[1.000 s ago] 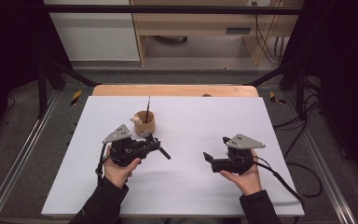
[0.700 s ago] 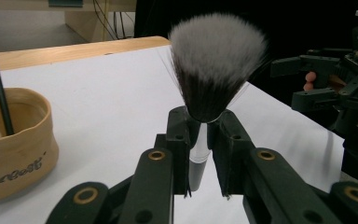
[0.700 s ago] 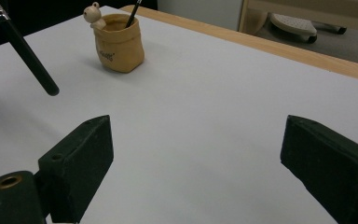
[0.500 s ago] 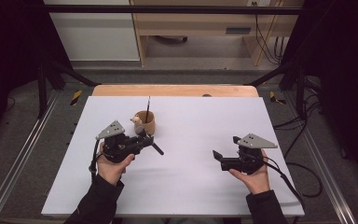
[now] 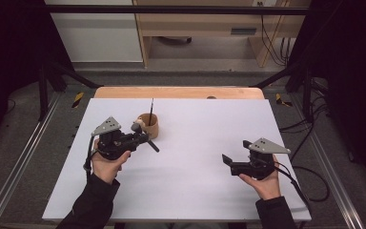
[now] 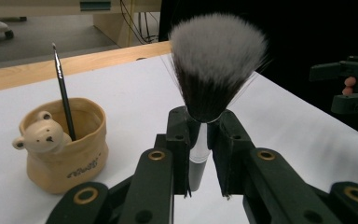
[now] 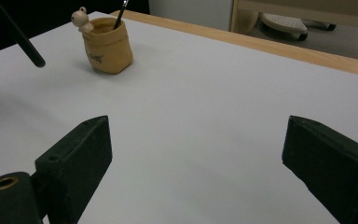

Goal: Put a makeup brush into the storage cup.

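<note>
My left tongs (image 6: 204,154) pinch a makeup brush (image 6: 213,70) by its silvery ferrule, lifted off the white surface (image 5: 190,157) toward its left edge; the handle's lower end is cut off from sight behind the jaws. Its fluffy dome of bristles runs dark to white-tipped. Just beside it stands a tan bear-faced pot (image 6: 63,147) holding a thin black brush (image 6: 63,91). My right tongs (image 5: 228,162) gape wide, empty, near the right edge.

My white table (image 5: 186,191) stretches out ahead of me, with a bare wooden strip (image 5: 181,92) along its far edge. Past that there's a wooden desk (image 5: 205,24) and a white cabinet (image 5: 95,38) on the grey floor, and black cables (image 5: 271,43) hang down beside the desk.
</note>
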Available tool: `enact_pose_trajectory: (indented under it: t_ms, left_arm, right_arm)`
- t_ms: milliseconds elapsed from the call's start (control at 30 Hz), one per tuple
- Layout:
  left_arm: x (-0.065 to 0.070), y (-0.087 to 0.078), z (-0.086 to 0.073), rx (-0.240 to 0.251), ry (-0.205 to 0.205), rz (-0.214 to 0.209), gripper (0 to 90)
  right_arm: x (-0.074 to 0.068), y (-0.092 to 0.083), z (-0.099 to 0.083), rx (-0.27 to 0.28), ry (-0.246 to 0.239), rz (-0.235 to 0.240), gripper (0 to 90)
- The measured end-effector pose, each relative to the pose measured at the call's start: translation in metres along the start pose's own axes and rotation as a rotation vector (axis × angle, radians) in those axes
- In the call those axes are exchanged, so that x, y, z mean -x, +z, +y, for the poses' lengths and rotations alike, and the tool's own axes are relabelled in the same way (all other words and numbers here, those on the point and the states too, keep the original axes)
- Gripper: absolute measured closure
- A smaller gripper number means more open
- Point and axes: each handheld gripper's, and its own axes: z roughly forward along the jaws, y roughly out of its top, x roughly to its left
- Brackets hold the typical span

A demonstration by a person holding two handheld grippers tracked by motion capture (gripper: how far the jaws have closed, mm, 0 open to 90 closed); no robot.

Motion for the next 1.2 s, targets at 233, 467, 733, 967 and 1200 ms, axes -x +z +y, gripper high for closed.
enact_pose_trajectory:
  t_ms: [233, 467, 733, 967, 1200]
  left_arm:
    - [-0.003, -0.001, 0.013, -0.009, 0.024, 0.032, 77.1]
    - [-0.005, -0.001, 0.021, -0.011, 0.034, 0.045, 77.1]
    - [-0.009, 0.002, 0.029, -0.011, 0.039, 0.063, 77.1]
    - [-0.012, 0.004, 0.036, -0.009, 0.043, 0.075, 77.1]
    - [-0.013, 0.009, 0.042, -0.006, 0.054, 0.08, 77.1]
  right_arm:
    - [0.004, -0.005, -0.004, -0.006, 0.006, -0.016, 8.0]
    - [0.003, -0.007, -0.005, -0.002, -0.001, -0.018, 7.5]
    - [0.004, -0.007, -0.006, -0.003, -0.003, -0.028, 6.7]
    - [0.008, -0.008, -0.009, -0.001, 0.023, -0.033, 6.9]
    - [0.01, -0.011, -0.011, 0.016, 0.039, -0.044, 6.7]
